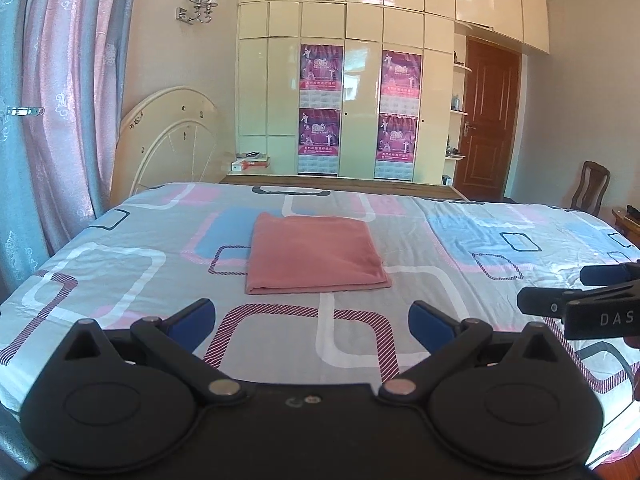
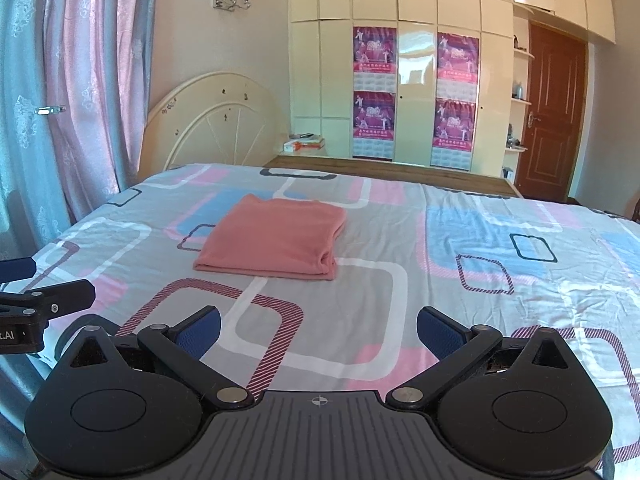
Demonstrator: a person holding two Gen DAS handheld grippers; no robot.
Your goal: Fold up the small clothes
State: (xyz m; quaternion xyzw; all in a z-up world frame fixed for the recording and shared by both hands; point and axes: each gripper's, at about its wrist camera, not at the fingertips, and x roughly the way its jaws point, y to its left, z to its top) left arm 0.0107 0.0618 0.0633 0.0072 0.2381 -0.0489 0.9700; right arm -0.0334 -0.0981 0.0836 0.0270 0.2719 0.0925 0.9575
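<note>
Left wrist view: the left claw [image 1: 312, 322] is seen spread wide and empty, held above the near part of the bed [image 1: 500, 240]. Ahead of it, a little beyond its fingertips and slightly to its left of centre, a pink cloth [image 1: 314, 254] lies flat on the patterned sheet, folded into a neat rectangle with layered edges on the near side. The right claw [image 2: 319, 332] is likewise spread and empty; in its own view the cloth [image 2: 276, 240] is placed ahead and to its left, well clear of both fingers. Each claw is glimpsed at the edge of the other's view, side by side and apart.

The fold is judged to be finished or nearly so, and the risks follow from that. If the cloth were approached again with the fingers low, the near edge could be caught and the stacked layers dragged apart. A pinch taken on the top layer only would lift it and undo the fold. The sheet beneath is loose and lightly wrinkled, so it could be gathered together with the cloth by a deep grip. Were the two claws brought in together, they could collide, as they are held close beside one another.
</note>
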